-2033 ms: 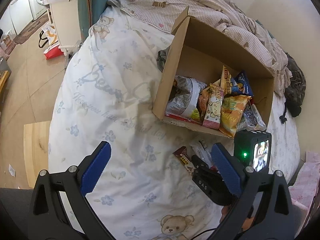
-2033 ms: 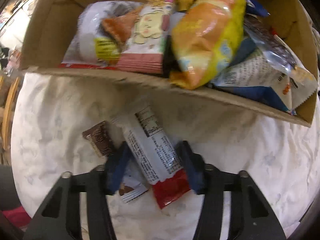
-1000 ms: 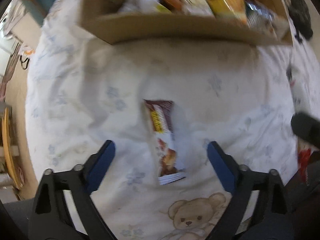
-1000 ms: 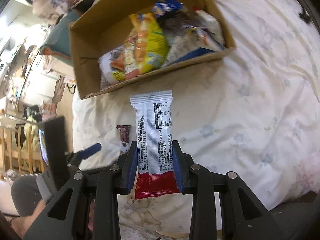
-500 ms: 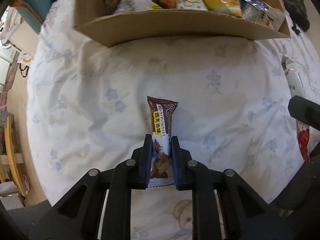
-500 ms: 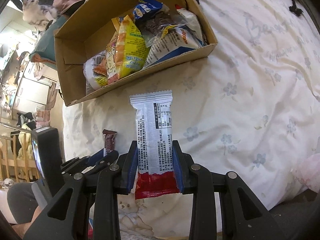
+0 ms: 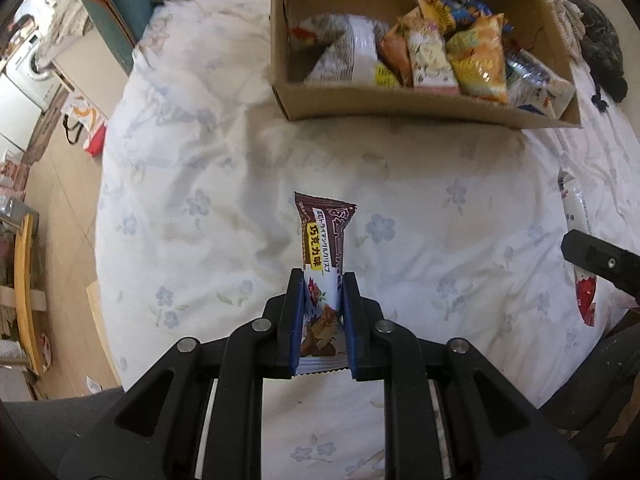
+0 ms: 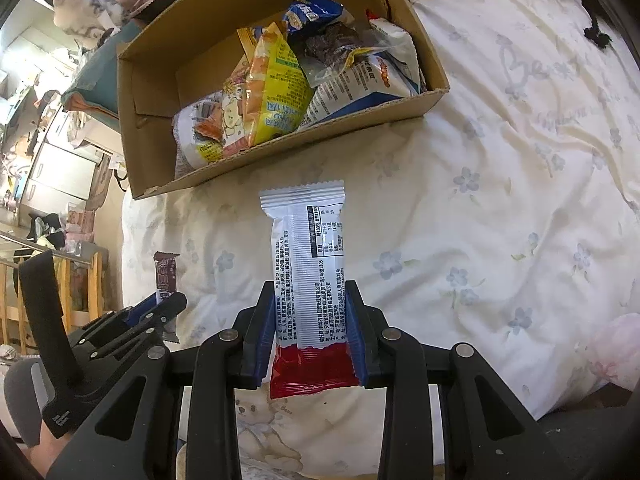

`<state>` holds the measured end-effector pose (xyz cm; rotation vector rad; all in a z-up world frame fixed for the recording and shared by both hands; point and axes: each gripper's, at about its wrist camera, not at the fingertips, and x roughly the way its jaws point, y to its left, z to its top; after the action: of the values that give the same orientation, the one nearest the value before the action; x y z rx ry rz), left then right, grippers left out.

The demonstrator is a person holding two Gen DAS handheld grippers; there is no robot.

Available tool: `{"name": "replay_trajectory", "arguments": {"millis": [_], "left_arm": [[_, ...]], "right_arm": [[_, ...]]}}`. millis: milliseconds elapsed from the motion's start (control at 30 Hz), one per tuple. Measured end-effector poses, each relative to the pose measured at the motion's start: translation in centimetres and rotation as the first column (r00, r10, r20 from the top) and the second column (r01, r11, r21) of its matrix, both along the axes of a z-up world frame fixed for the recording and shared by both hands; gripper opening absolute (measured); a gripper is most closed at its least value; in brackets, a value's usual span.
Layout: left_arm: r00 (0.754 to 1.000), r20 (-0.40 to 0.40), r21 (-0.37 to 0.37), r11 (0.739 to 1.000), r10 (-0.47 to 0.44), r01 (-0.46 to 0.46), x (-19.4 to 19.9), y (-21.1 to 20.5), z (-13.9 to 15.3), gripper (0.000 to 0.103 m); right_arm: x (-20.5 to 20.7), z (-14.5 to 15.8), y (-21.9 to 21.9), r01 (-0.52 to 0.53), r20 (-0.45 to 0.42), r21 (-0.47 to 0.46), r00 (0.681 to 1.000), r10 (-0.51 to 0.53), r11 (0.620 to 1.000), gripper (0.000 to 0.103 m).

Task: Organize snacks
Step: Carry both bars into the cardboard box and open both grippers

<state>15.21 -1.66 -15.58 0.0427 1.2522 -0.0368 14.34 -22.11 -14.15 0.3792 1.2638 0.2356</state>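
Half a second ago the left claw (image 7: 319,320) had only just pinched the chocolate bar (image 7: 323,248) as it lay on the bedspread (image 7: 200,200); now the bar hangs clear of the cloth, so both snacks are off the bed and ready to go to the cardboard box (image 7: 400,104). 1 second ago that claw was wide open around the bar. The right claw (image 8: 311,336) keeps its hold on the white-and-red packet (image 8: 308,264), closed tight on its lower part near the red end.

Both claws are closed down to the width of their wrappers. Each snack's long axis runs straight out along the fingers, its free crimped end pointing toward the box, which sits further up the bed, already crowded with bags (image 8: 276,92). The bar shows its printed front, the packet its label side.
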Motion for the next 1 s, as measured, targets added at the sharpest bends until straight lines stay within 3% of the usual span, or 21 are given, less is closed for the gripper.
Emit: {"name": "replay_trajectory", "arguments": {"millis": [300, 533, 667, 800, 1000], "left_arm": [[0.984, 0.179, -0.034, 0.999, 0.004, 0.002, -1.5, 0.5, 3.8, 0.014], [0.937, 0.35, -0.035, 0.999, 0.007, 0.006, -2.6, 0.5, 7.2, 0.014], [0.934, 0.357, -0.093, 0.996, 0.033, 0.0, -2.2, 0.9, 8.6, 0.015], [0.937, 0.313, -0.305, 0.951, 0.155, -0.055, -1.3, 3.5, 10.7, 0.014], [0.899, 0.414, -0.271, 0.962, 0.145, -0.031, -0.5, 4.7, 15.0, 0.014]], "right_arm": [[-0.8, 2.4, -0.8, 0.013, 0.102, 0.059, 0.995, -0.019, 0.998, 0.034], [-1.1, 5.3, -2.8, 0.102, 0.223, 0.135, 0.966, -0.131, 0.986, 0.034], [-1.0, 6.2, -4.1, 0.131, 0.237, 0.185, 0.956, -0.174, 0.974, 0.034], [-0.6, 7.4, -6.1, 0.163, 0.229, 0.208, 0.95, -0.21, 0.964, 0.034], [0.3, 9.7, -9.1, 0.214, 0.274, 0.236, 0.921, -0.276, 0.948, 0.034]]}}
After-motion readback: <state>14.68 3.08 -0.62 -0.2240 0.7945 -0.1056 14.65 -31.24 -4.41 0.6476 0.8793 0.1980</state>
